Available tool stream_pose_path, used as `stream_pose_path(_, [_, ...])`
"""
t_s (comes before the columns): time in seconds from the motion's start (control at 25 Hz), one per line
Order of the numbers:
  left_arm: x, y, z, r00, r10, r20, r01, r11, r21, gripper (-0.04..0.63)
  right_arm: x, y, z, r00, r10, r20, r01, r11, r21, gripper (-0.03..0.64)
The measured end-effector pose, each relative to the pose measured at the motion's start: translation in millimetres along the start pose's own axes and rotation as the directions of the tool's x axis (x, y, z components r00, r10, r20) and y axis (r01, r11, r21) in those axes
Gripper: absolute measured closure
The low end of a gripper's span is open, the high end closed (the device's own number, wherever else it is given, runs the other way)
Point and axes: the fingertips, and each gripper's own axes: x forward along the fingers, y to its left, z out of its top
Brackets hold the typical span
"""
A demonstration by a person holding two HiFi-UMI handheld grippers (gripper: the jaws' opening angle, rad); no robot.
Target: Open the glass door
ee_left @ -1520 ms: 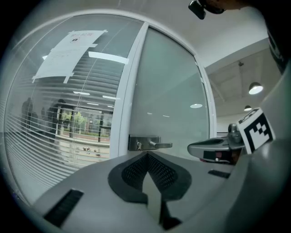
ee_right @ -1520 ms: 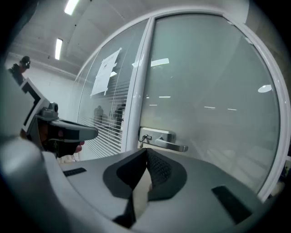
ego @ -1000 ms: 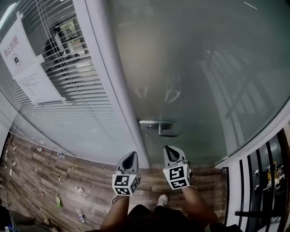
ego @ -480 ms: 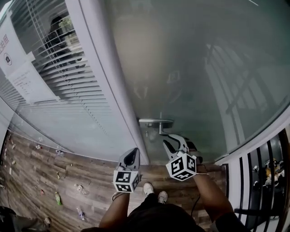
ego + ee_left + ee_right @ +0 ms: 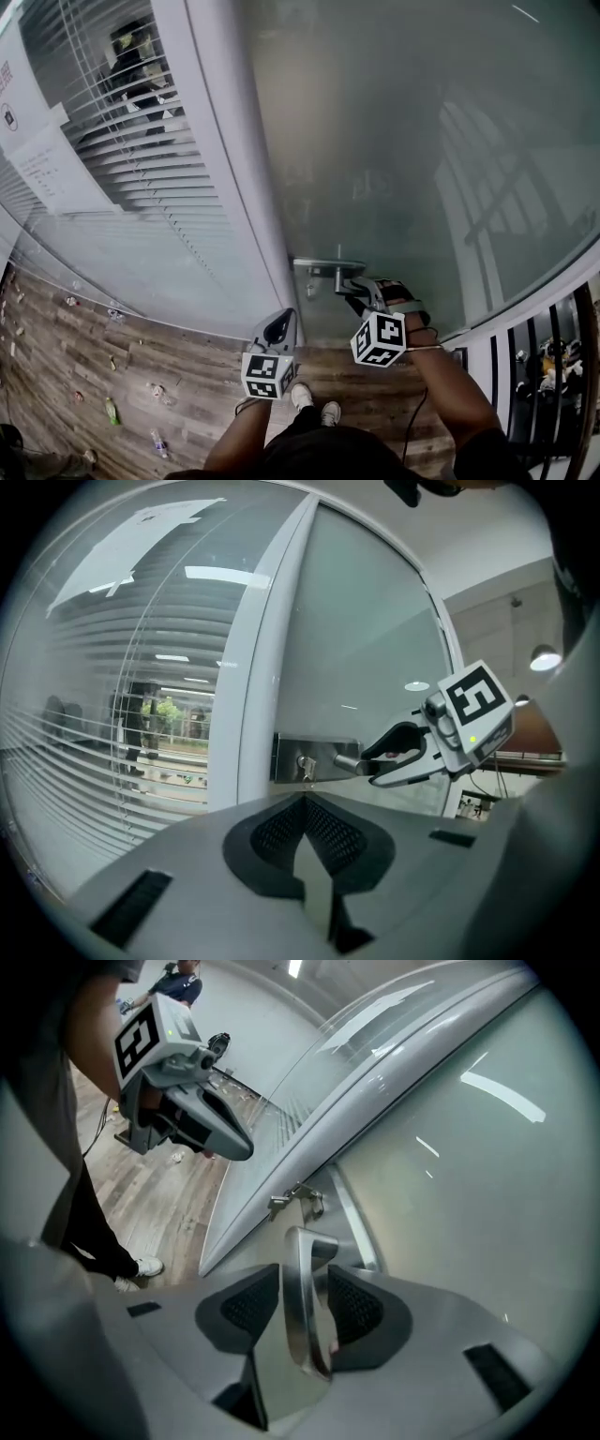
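Glass door (image 5: 403,141), right claw (image 5: 303,1283) opening astride handle (image 5: 296,1335)

The glass door (image 5: 403,150) is a frosted grey-green; its frame (image 5: 220,159) is white; the handle (image 5: 300,1316) is brushed silver; the blinds (image 5: 141,164) are pale grey in thin horizontal stripes; the paper sheet (image 5: 52,173) is white with faint grey print; the floor (image 5: 122,375) is brown wood planking, streaked light and dark; the left gripper (image 5: 277,325) and right gripper (image 5: 359,289) are light grey with black mesh-textured pads (image 5: 272,832), each cube (image 5: 267,373) white with black square markers; the shoes (image 5: 302,396) are white.
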Motion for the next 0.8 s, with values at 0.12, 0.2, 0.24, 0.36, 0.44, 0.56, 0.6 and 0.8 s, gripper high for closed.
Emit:
stream_pose_path(0.12, [5,4,-2,1.0,0.0,0.003,-0.001,1.0,0.008,0.597,12,6,-5,0.998,0.056,-0.042,-0.057,0.998,-0.023,0.453])
stream_pose_path(0.2, [7,5,-7,1.0,-0.002,-0.002,0.002,1.0,0.019,0.597,18,9,-4,0.995,0.077,-0.056,-0.079,0.996,-0.034,0.453])
stream_pose_path(0.24, [8,5,-10,1.0,-0.002,-0.001,0.002,1.0,0.026,0.597,21,11,-3,0.994,0.084,-0.063,-0.087,0.995,-0.04,0.453])
stream_pose_path(0.36, [10,1,-16,1.0,-0.016,-0.004,0.016,0.999,0.039,0.597,29,17,-3,0.989,0.12,-0.085,-0.125,0.99,-0.064,0.453])
stream_pose_path(0.44, [11,-1,-18,1.0,-0.026,-0.011,0.026,0.999,0.044,0.597,36,22,-4,0.984,0.153,-0.09,-0.159,0.985,-0.07,0.454])
stream_pose_path(0.56, [15,-1,-19,0.999,-0.032,-0.016,0.032,0.998,0.046,0.597,44,20,-6,0.986,0.137,-0.096,-0.146,0.985,-0.094,0.499])
stream_pose_path(0.6, [16,0,-20,0.999,-0.033,-0.017,0.034,0.998,0.046,0.597,45,16,-6,0.988,0.125,-0.089,-0.133,0.987,-0.085,0.537])
stream_pose_path(0.8, [20,4,-26,0.999,-0.031,-0.028,0.031,0.999,0.034,0.597,45,14,-3,0.99,0.124,-0.07,-0.128,0.99,-0.067,0.601])
